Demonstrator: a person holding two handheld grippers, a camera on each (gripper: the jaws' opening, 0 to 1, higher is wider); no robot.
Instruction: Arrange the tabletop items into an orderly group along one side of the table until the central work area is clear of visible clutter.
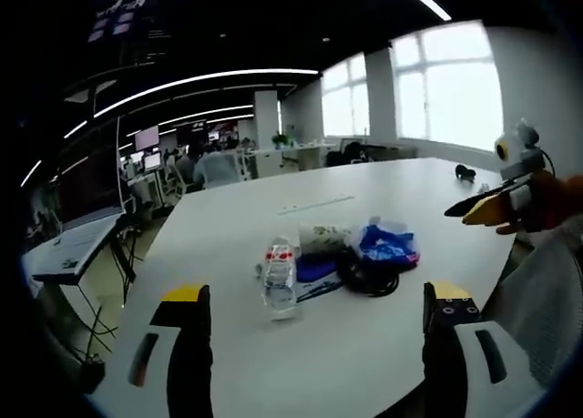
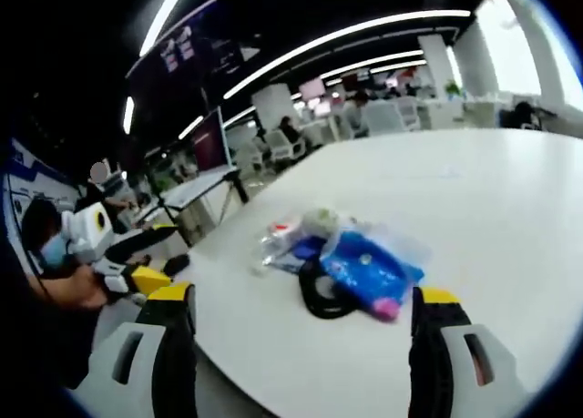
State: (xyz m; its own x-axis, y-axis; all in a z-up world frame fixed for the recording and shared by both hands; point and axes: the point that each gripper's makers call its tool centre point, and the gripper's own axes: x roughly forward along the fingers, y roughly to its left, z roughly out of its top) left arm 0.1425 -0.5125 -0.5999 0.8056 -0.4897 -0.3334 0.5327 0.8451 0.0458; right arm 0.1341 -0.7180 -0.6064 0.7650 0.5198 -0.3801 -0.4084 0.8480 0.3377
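Observation:
A small cluster lies on the white table (image 1: 383, 195): a clear water bottle (image 1: 280, 277) on its side, a pale cup (image 1: 321, 239), a blue plastic packet (image 1: 387, 245) and a coiled black cable (image 1: 364, 277). My left gripper (image 1: 319, 293) stands open just short of the bottle, holding nothing. The right gripper (image 1: 487, 207) comes in from the right, held in a hand above the table edge. In the right gripper view the packet (image 2: 369, 268), cable (image 2: 323, 300) and bottle (image 2: 273, 245) lie just ahead of my open, empty right gripper (image 2: 305, 298).
A small black object (image 1: 465, 171) lies far across the table near the windows. The left gripper (image 2: 137, 277) hangs off the table's near edge (image 2: 228, 345), held by a person. Desks, chairs and monitors fill the office behind.

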